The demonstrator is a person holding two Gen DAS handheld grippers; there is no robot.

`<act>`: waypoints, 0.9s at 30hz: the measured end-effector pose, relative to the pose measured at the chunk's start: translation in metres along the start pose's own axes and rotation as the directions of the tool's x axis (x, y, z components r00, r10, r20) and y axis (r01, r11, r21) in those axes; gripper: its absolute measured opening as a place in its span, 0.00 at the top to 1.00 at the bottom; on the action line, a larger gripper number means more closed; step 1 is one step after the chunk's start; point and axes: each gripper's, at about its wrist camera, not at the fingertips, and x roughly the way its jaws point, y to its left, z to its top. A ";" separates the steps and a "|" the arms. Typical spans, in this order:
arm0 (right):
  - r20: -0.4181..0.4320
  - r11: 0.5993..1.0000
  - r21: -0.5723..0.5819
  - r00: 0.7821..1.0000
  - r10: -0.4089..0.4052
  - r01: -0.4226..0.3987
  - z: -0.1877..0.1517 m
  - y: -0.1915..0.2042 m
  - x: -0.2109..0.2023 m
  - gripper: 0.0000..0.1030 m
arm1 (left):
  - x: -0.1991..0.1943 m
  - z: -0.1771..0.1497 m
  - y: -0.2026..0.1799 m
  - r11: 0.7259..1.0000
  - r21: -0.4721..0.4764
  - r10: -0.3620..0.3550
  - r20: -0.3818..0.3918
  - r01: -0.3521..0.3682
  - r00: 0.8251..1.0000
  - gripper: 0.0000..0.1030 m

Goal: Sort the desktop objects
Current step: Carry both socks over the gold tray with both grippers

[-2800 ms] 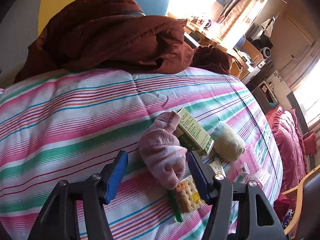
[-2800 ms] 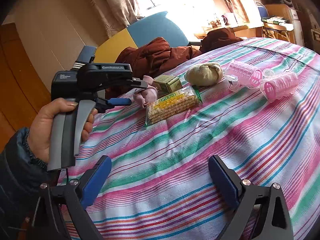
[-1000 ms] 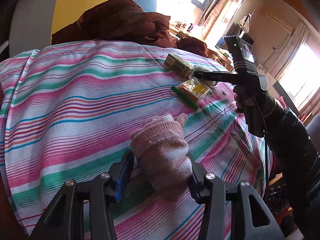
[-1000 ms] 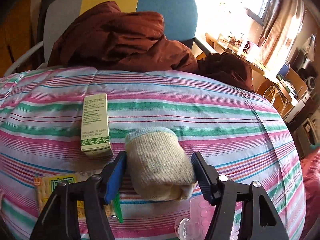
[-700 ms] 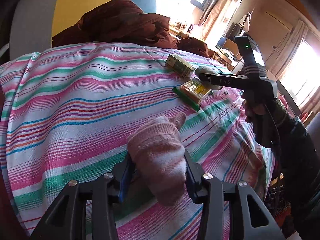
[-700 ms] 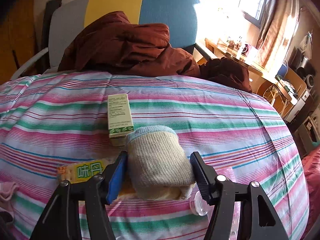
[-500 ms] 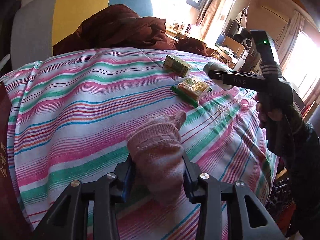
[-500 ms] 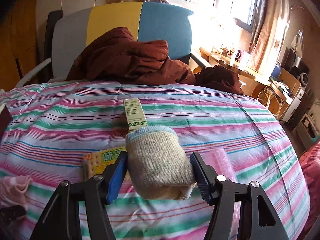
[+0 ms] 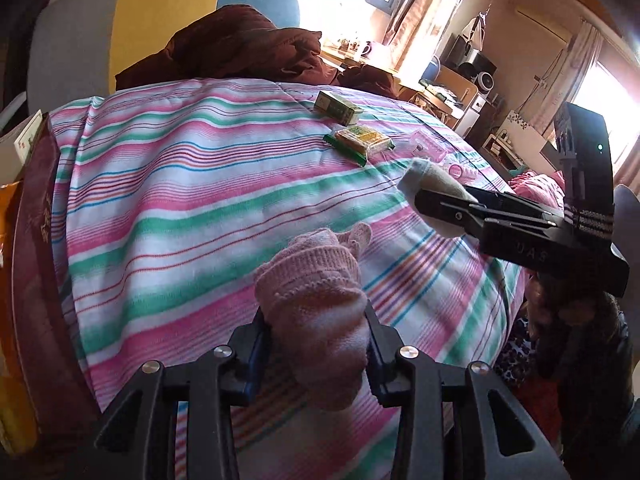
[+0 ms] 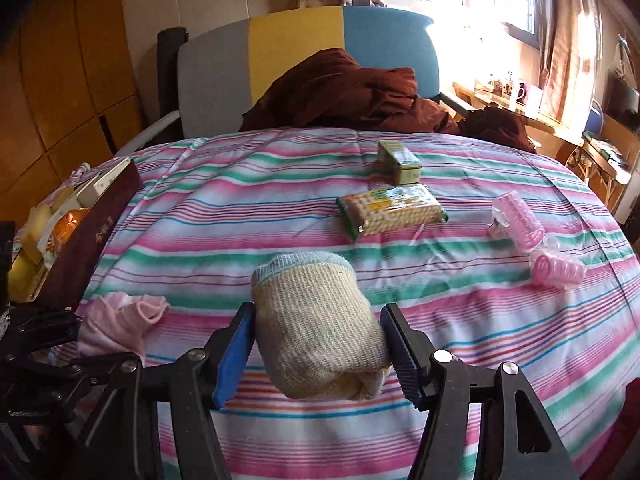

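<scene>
Both hand-held grippers are loaded right now: the left hand-held gripper is squeezed shut on a rolled pink sock, and the right hand-held gripper is clamped on a rolled cream sock, both held just over the near part of the striped cloth covering the table. Main worry, I'd say, is that these are squishy bundles pinched at their middle, so a roll could ooze out of the jaws or come undone if swung around fast; the pink one already has a loose flap sticking out at its far end. The two grippers are also pretty close together, so they could bump each other. Further out on the cloth sit a green box, a cracker pack just in front of it, and two pink hair rollers off to the right; those look like they'd roll if the cloth gets tugged. As for containers, there's a dark red box at the left edge with yellowish packets and something white inside, can't make out exactly what. No socks visible in it from here.
</scene>
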 end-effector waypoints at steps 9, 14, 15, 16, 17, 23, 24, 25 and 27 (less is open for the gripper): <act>-0.031 0.996 0.003 0.995 0.092 -0.092 -0.035 0.041 -0.007 0.37 | -0.020 -0.027 -0.002 1.000 -0.002 0.023 0.043 -0.023 0.999 0.60; -0.038 0.995 -0.056 0.996 0.080 -0.082 -0.043 0.062 -0.010 0.36 | -0.031 -0.041 -0.006 0.999 0.028 0.040 0.068 -0.042 0.997 0.60; -0.038 0.994 -0.064 0.996 0.082 -0.084 -0.043 0.066 -0.010 0.36 | -0.034 -0.043 -0.004 0.999 0.024 0.040 0.073 -0.042 0.997 0.60; -0.037 0.994 -0.071 0.996 0.086 -0.088 -0.043 0.071 -0.011 0.37 | -0.037 -0.045 -0.003 0.999 0.020 0.040 0.080 -0.042 0.996 0.60; -0.036 0.993 -0.079 0.995 0.090 -0.092 -0.042 0.075 -0.012 0.37 | -0.042 -0.047 -0.002 0.999 0.019 0.042 0.091 -0.044 0.995 0.60; -0.030 0.986 -0.121 0.993 0.113 -0.116 -0.042 0.099 -0.017 0.37 | -0.083 -0.057 0.004 0.997 0.025 0.071 0.188 -0.077 0.980 0.60; -0.027 0.984 -0.129 0.992 0.122 -0.125 -0.041 0.104 -0.018 0.37 | -0.091 -0.060 0.006 0.996 0.020 0.077 0.203 -0.083 0.976 0.60; -0.023 0.981 -0.136 0.991 0.135 -0.137 -0.039 0.111 -0.020 0.37 | -0.099 -0.063 0.008 0.996 0.014 0.084 0.217 -0.089 0.972 0.60; -0.012 0.975 -0.154 0.987 0.162 -0.162 -0.034 0.124 -0.024 0.37 | -0.115 -0.067 0.015 0.995 -0.007 0.100 0.243 -0.101 0.965 0.60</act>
